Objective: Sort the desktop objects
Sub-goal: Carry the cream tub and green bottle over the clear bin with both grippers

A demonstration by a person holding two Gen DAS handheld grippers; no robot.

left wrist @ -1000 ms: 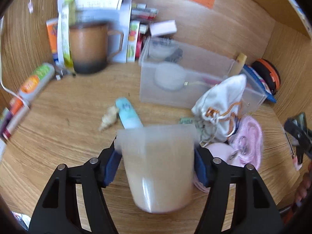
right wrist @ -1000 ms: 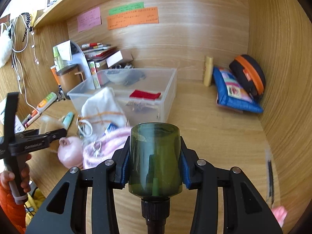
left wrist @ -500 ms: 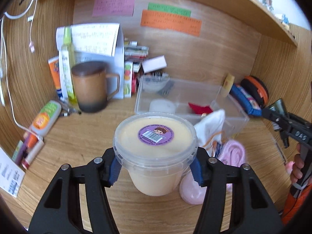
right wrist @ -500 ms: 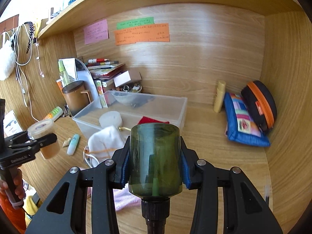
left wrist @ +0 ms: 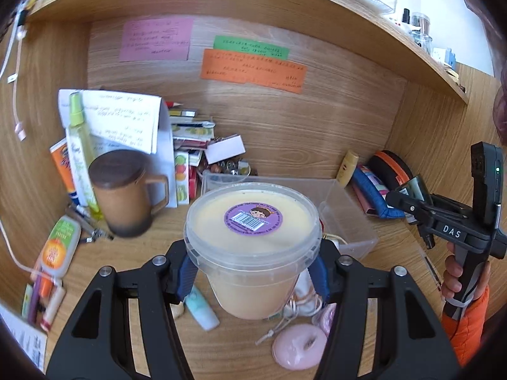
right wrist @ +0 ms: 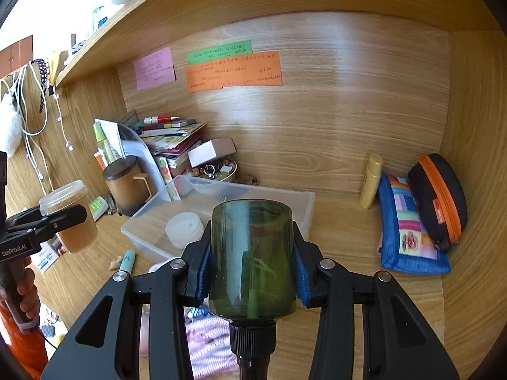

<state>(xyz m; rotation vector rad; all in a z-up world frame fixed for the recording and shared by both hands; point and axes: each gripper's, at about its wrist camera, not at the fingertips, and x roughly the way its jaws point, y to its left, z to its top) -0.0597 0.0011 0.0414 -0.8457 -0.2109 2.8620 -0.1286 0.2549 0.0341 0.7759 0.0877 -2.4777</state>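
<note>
A translucent tub (left wrist: pixel 252 221) of cream-coloured contents, with a purple sticker on its lid, hangs above the desk. My left gripper (left wrist: pixel 252 272) is shut on the tub's sides just under the lid rim. In the right wrist view the same tub (right wrist: pixel 73 221) and left gripper (right wrist: pixel 63 218) show at the far left, held by a hand in an orange sleeve. My right gripper (right wrist: pixel 252 272) is shut on a dark green bottle (right wrist: pixel 252 247), its black cap end toward the camera. A clear plastic box (right wrist: pixel 304 202) lies on the desk beyond both.
A lidded brown mug (left wrist: pixel 126 199), papers and stacked books crowd the back left. A yellow tube (right wrist: pixel 370 180), blue pouch (right wrist: pixel 405 228) and black-orange case (right wrist: pixel 443 196) sit at the back right. A pink round case (left wrist: pixel 299 345) and pale blue tube (left wrist: pixel 201 308) lie below the tub.
Both grippers have risen with their loads. The tub has come up off the desk and now shows its lid. The view past the green bottle has lifted toward the back wall.
</note>
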